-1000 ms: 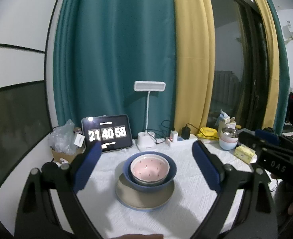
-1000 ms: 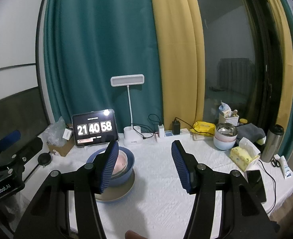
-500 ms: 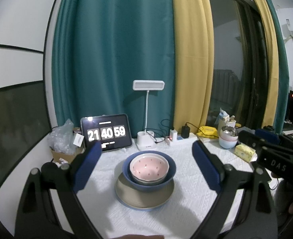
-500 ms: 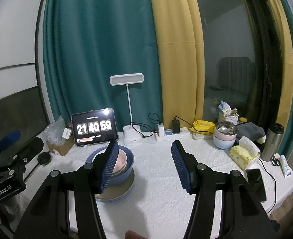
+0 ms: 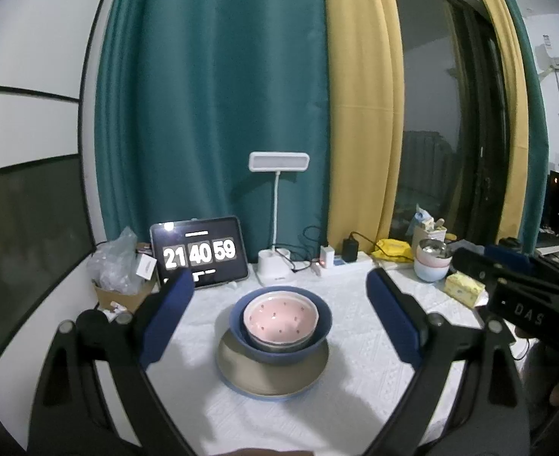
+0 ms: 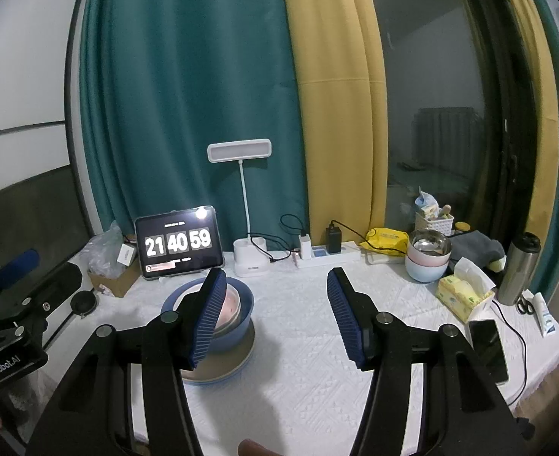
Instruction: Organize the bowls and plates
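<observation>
- Sitting at the far left of the white tablecloth (image 5: 355, 391) is a crinkled plastic bag (image 5: 114, 262) on top of a small cardboard box (image 5: 121, 296).
- Standing just right of the bag, a tablet clock (image 5: 199, 252) is showing 21 40 59, leaning back toward the teal curtain (image 5: 211, 95).
- Hovering over the near edge of the table, the left gripper (image 5: 279, 317) is holding nothing, its blue-padded jaws spread wide to either side of the dish stack without touching it.
- Resting in the middle of the cloth, a tan plate (image 5: 272, 376) is carrying a blue bowl (image 5: 317, 326), and a pink bowl (image 5: 281, 313) with small red dots is nesting inside the blue one.
- Rising behind the stack, a white desk lamp (image 5: 278, 205) is standing on its base next to a power strip (image 5: 340, 260) with chargers plugged in.
- Hanging to the right of the stack in its own camera view, the right gripper (image 6: 275, 317) is also wide apart and empty, its left pad overlapping the blue bowl in the picture.
- Sitting farther right near the yellow curtain (image 6: 340, 114), a second stack of bowls (image 6: 427, 260) is topped by a metal one, with a tissue pack (image 6: 462, 292) just in front.
- Standing at the far right are a steel flask (image 6: 517, 268) and a dark phone (image 6: 488, 344) lying flat near the table edge.
</observation>
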`<state>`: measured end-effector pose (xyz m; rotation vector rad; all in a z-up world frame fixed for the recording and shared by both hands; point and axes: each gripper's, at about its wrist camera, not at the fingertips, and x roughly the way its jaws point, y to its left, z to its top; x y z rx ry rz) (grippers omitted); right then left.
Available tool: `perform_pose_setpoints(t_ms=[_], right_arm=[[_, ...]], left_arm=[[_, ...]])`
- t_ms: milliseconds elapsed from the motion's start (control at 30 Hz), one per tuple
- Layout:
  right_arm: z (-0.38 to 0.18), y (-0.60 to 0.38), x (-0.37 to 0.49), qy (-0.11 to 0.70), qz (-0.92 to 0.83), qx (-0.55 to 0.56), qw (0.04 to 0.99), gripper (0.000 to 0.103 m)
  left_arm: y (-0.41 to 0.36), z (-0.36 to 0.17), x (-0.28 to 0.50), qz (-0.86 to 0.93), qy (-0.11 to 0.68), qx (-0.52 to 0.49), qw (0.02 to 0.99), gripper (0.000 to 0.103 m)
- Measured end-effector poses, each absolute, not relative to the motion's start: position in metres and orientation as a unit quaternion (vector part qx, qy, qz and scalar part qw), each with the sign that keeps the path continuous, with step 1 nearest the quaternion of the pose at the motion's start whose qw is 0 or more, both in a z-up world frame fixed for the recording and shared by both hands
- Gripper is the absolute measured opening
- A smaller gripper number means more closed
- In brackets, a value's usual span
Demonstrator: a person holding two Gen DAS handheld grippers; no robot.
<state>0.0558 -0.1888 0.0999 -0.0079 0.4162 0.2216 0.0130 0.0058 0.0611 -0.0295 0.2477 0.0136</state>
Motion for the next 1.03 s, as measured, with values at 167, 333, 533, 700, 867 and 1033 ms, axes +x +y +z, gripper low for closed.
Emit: perform_pose_setpoints(t_ms=[167,333,533,700,867,1033], right_arm=[[0.0981,-0.1898,0.0560,0.207,0.109,-0.002,0.972,0.059],[0.0975,-0.1906,0.0555,0.207,0.109,-0.002,0.972,0.059],[0.0970,-0.1903,0.0549,0.207,0.109,-0.002,0.972,0.059],[0.0979,-0.1908,0.0555,0.207,0.108,-0.002,0.972,0.059],[0.0980,-0.1910,0.0556,0.207,0.108,-0.002,0.972,0.059],[0.0967,-0.1916,0.0555,0.207,0.108,-0.002,0.972,0.059]], left_arm=[[0.0044,0.0627,0.0140,0.007,0.123,-0.012,0.992,0.093],[0.0041,0.0632,0.0147,0.008,0.123,-0.012,0.992,0.093],[0.0025,0.0655,0.0153,0.008,0.123,-0.011,0.992,0.093],[0.0025,0.0661,0.0155,0.008,0.123,-0.012,0.992,0.093],[0.0034,0.0674,0.0170,0.009,0.123,-0.012,0.992,0.093],[0.0036,0.0675,0.0176,0.009,0.123,-0.013,0.992,0.093]])
